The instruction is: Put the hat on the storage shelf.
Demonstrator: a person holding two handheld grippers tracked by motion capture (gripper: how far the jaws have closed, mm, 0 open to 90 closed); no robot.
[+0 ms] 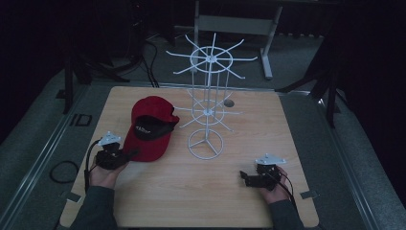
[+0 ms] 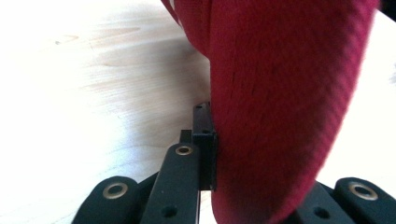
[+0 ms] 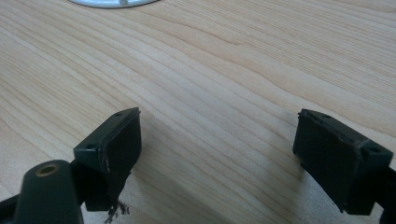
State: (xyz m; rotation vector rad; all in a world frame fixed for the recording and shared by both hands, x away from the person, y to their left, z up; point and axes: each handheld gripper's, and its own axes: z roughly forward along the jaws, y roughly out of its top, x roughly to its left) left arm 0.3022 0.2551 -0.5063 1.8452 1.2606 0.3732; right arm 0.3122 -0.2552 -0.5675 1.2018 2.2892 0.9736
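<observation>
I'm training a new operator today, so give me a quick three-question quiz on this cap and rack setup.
1. True or false: the left claw is shut on the red cap.
2. Which describes the right claw? A) shut on the cap B) open over bare wood C) gripping the rack
3. What stands on the wooden table just right of the cap in the high view?

Key
1. True: the left gripper view shows a pad pressed on the red fabric.
2. B: its jaws stand wide apart with nothing between them.
3. The white wire rack, upright, with bare arms.
</observation>
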